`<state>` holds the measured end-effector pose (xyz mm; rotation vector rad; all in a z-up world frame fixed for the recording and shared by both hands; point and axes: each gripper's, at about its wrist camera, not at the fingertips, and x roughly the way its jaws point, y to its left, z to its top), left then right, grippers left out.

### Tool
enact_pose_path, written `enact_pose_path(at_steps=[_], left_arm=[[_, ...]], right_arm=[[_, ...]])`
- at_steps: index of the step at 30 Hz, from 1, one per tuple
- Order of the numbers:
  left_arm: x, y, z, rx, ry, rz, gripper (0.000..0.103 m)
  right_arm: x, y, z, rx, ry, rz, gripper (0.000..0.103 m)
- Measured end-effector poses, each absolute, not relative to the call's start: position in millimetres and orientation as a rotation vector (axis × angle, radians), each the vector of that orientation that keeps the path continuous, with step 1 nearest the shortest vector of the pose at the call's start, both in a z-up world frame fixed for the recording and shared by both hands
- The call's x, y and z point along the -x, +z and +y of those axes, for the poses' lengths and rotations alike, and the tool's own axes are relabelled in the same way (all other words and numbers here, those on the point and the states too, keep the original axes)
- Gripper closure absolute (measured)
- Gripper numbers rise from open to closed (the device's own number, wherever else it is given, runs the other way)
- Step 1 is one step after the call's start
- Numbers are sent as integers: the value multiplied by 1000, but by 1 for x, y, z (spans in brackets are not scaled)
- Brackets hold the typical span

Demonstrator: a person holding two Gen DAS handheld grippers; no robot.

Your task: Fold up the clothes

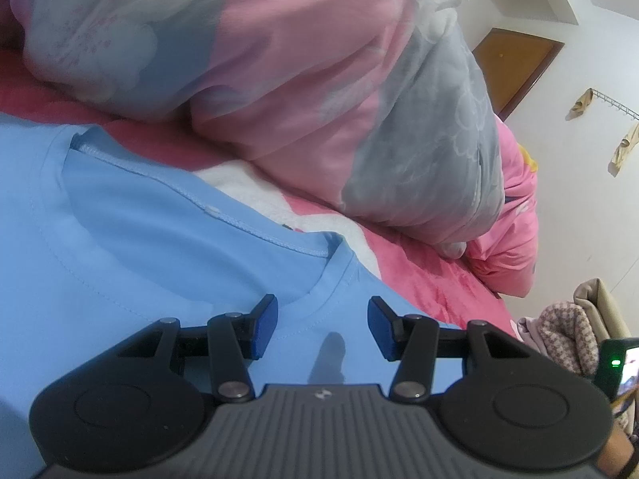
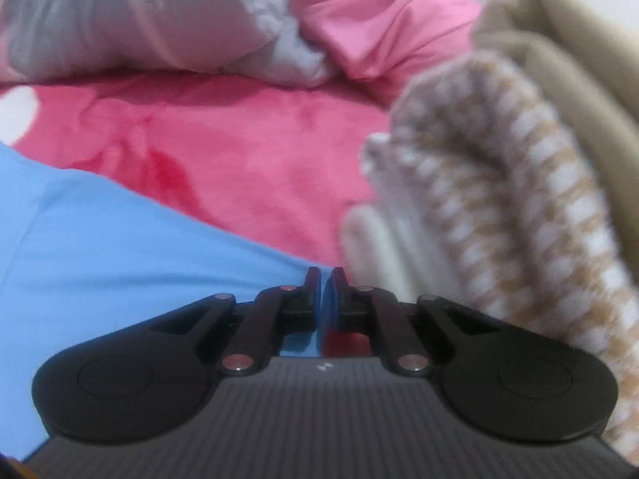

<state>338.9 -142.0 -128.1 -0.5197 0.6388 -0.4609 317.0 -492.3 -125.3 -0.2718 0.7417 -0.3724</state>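
A light blue T-shirt (image 1: 120, 231) lies flat on the pink bed cover (image 1: 423, 275), its neckline (image 1: 199, 195) facing the pillows. My left gripper (image 1: 321, 319) hovers open just over the collar and shoulder, with nothing between its blue pads (image 1: 263, 329). In the right wrist view the same blue T-shirt (image 2: 120, 247) spreads to the left. My right gripper (image 2: 326, 279) is shut on the shirt's edge, a strip of blue cloth pinched between the fingers.
A pink and grey quilt (image 1: 319, 92) is piled behind the shirt. A brown and white knitted garment (image 2: 499, 199) and a beige cloth (image 2: 559, 52) lie close on the right. A wooden door (image 1: 515, 68) and wall hooks (image 1: 611, 103) stand beyond the bed.
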Motion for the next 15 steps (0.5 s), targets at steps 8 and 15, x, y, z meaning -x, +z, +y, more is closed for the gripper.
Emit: enact_pose_path(at_steps=[8,15], left_arm=[[-339,-128,-141,528,-460,639,52],[-339,-127,-140,528,-461,639,52]], right_arm=[[-261,-100,-483,164,-323,677,99],[-206,-118,-491,40,-241,780,99]])
